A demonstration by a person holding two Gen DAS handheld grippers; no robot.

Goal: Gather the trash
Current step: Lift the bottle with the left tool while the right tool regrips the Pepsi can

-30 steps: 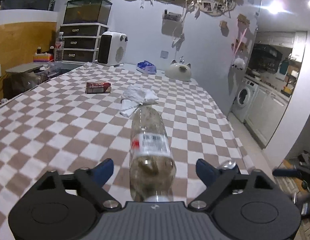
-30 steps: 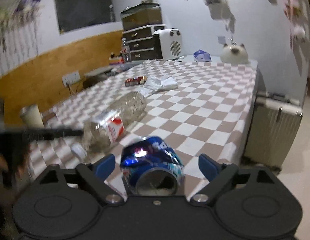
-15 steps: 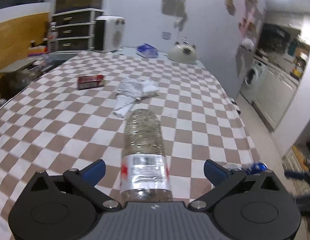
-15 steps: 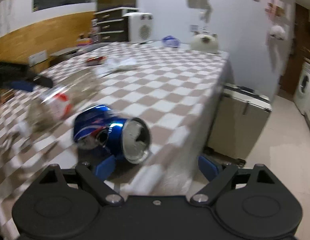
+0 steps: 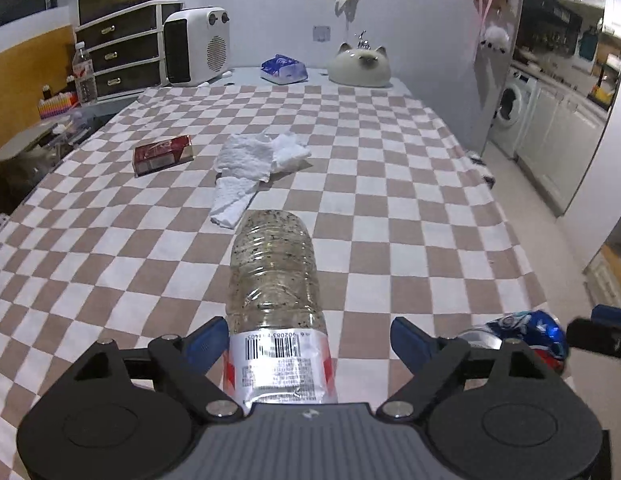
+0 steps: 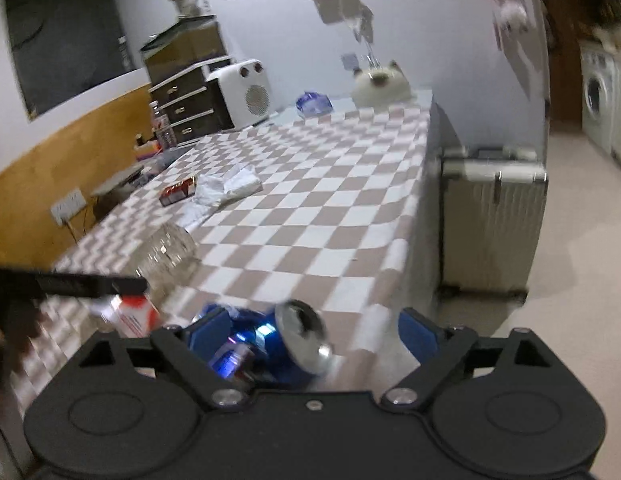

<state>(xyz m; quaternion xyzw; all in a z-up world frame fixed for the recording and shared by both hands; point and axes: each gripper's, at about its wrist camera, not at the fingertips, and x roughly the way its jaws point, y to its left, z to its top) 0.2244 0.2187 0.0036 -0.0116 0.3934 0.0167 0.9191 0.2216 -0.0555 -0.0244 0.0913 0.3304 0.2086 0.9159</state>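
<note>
Trash on the checkered desk [image 5: 390, 208]: clear plastic bottle [image 5: 274, 280] lying on its side, lengthwise between the blue pads of the left tool [image 5: 310, 340]; jaws wide and closing; left pad at the bottle's label, right pad [image 5: 410, 342] well clear of it, so no grip yet; crushed blue can [image 6: 266, 344] on its side near the desk's near right corner, inside the right tool [image 6: 310, 338]; jaws wide and opening; left pad against the can, right pad [image 6: 416, 336] apart from it, not clamped; view blurred; crumpled white tissue [image 5: 254, 164] just beyond the bottle's base; red packet [image 5: 162, 154] beside it to the left; desk edge drops close on the right, a white suitcase [image 6: 492, 224] standing against it, open floor [image 6: 582, 280] past that; middle of desk bare
</note>
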